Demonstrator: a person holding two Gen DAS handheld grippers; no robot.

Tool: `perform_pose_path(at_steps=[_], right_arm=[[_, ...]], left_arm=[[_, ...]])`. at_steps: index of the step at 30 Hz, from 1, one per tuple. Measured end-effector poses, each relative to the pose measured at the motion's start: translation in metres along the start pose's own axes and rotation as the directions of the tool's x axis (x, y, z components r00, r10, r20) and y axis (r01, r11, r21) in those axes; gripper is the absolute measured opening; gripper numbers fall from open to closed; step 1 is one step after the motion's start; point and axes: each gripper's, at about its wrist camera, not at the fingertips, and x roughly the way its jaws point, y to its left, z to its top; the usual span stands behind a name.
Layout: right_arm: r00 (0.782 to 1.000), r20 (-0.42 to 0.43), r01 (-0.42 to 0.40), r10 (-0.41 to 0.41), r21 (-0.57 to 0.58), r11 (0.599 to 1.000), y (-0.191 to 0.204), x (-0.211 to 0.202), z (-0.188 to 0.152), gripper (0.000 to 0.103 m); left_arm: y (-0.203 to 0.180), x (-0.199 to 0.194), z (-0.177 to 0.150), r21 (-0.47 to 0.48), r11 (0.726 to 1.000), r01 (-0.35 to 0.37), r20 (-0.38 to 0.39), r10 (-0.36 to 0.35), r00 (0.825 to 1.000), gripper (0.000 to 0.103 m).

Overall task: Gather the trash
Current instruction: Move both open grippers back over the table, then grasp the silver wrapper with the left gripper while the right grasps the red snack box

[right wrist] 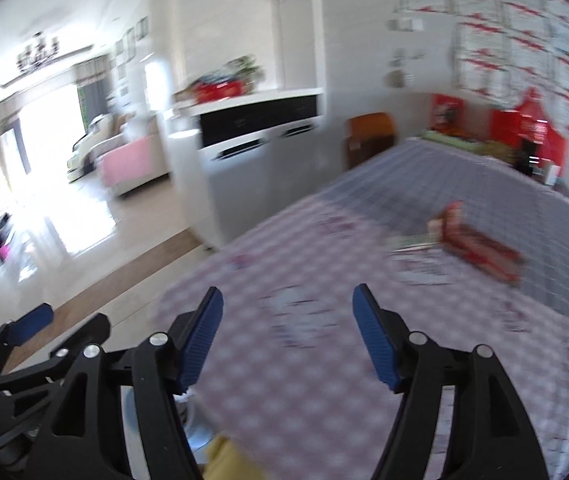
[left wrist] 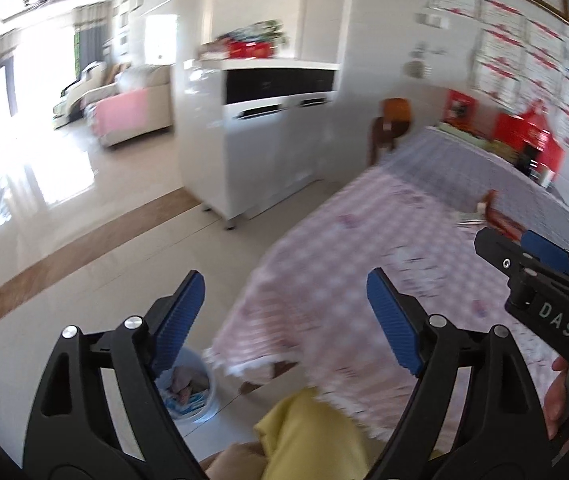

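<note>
left gripper (left wrist: 286, 320) held wide open with nothing between its blue pads, right gripper (right wrist: 286, 334) likewise open and empty, red wrapper (right wrist: 480, 246) seen lying on the checked tablecloth (right wrist: 324, 280) ahead and right of both, white bin (left wrist: 194, 390) of trash seen on the floor below the left gripper

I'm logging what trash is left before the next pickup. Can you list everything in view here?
table: one, pink and grey checked cloth, centre right
red wrapper: one, red, on the table, far right
bin: one, white, floor beside the table, scraps inside
cabinet: one, white, by the wall
sofa: one, beige with pink throw, far room
chair: one, brown, behind the table
left gripper: black, blue pads, open, empty
right gripper: black, blue pads, open, empty
</note>
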Motion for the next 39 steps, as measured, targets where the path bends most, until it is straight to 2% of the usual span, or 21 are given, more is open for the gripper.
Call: perform_pose_path(at_steps=[5, 11, 15, 20, 23, 27, 33, 35, 37, 39], right_arm=[[0.996, 0.013, 0.084, -0.085, 0.078, 0.993, -0.064, -0.013, -0.003, 0.067], [0.98, 0.018, 0.196, -0.2, 0.139, 0.971, -0.132, -0.031, -0.006, 0.067], [0.968, 0.007, 0.245, -0.25, 0.176, 0.954, -0.168, -0.037, -0.013, 0.069], [0.952, -0.044, 0.304, -0.301, 0.199, 0.932, -0.205, -0.037, -0.019, 0.07], [0.941, -0.075, 0.339, -0.331, 0.182, 0.923, -0.224, -0.032, -0.022, 0.07], [0.939, -0.126, 0.338, -0.32, 0.17, 0.926, -0.244, -0.017, -0.02, 0.07], [0.936, -0.198, 0.32, -0.291, 0.133, 0.938, -0.26, 0.02, -0.011, 0.07], [0.937, -0.215, 0.305, -0.276, 0.116, 0.945, -0.265, 0.033, -0.007, 0.07], [0.929, -0.229, 0.32, -0.292, 0.1, 0.942, -0.27, 0.046, -0.003, 0.07], [0.921, -0.239, 0.334, -0.307, 0.08, 0.939, -0.277, 0.062, 0.001, 0.07]], left_arm=[[-0.064, 0.005, 0.013, 0.076, 0.992, 0.098, 0.003, -0.098, 0.995, 0.084], [-0.129, 0.01, 0.018, 0.147, 0.972, 0.183, -0.015, -0.183, 0.983, 0.085], [-0.168, 0.02, 0.017, 0.188, 0.954, 0.235, -0.053, -0.229, 0.972, 0.086], [-0.202, 0.044, 0.015, 0.206, 0.937, 0.28, -0.115, -0.261, 0.958, 0.087], [-0.215, 0.061, 0.011, 0.193, 0.917, 0.349, -0.162, -0.321, 0.933, 0.09], [-0.233, 0.092, 0.009, 0.209, 0.9, 0.383, -0.211, -0.341, 0.916, 0.091], [-0.258, 0.154, 0.021, 0.238, 0.906, 0.351, -0.295, -0.277, 0.915, 0.091], [-0.262, 0.171, 0.029, 0.231, 0.905, 0.356, -0.327, -0.273, 0.905, 0.091], [-0.268, 0.187, 0.037, 0.23, 0.904, 0.36, -0.365, -0.263, 0.893, 0.091], [-0.275, 0.201, 0.046, 0.261, 0.886, 0.383, -0.373, -0.274, 0.887, 0.091]])
